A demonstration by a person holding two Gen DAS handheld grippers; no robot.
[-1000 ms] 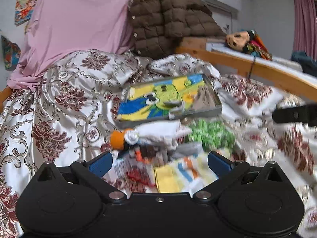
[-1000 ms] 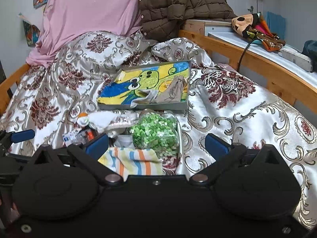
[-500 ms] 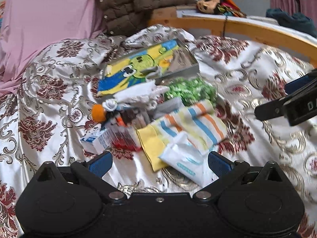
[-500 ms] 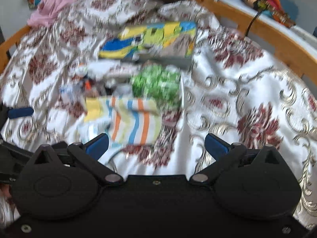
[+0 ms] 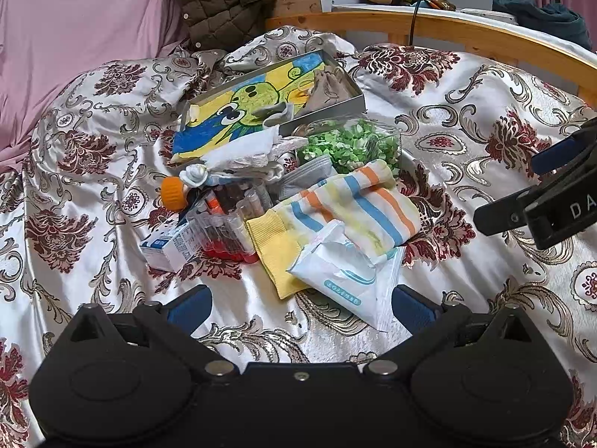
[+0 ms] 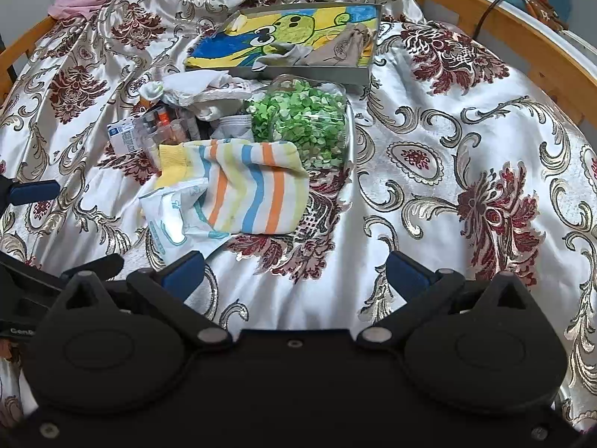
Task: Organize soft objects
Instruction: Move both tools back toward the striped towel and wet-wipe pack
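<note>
Both my claws have pulled back and risen in the last sec, so the whole heap now shows on the bedspread (image 6: 429, 119) instead of being half hidden under my fingers. Left gripper (image 5: 298, 300) is spread wide, nothing in it, hovering just short of the white tissue pack (image 5: 345, 272) at the near end of the pile. Right gripper (image 6: 294, 274) is spread too & empty, over bare cover, w/ the pile ahead and to its left.

Striped sock (image 6: 248, 184) lies flat across the tissue pack, near the middle of the bed; bag of green bits (image 6: 302, 123) touches its far edge. Further back sits the tray (image 6: 298, 72) w/ the cartoon towel (image 6: 276, 33) and a beige cloth (image 6: 347, 46) already in it. Small box (image 5: 168, 244) & the clear pack of tubes (image 5: 227, 224) aren't soft, I reckon they stay.

So nothing is picked yet; backing off reads to me as lining up, prob. the sock first, then into the tray
</note>
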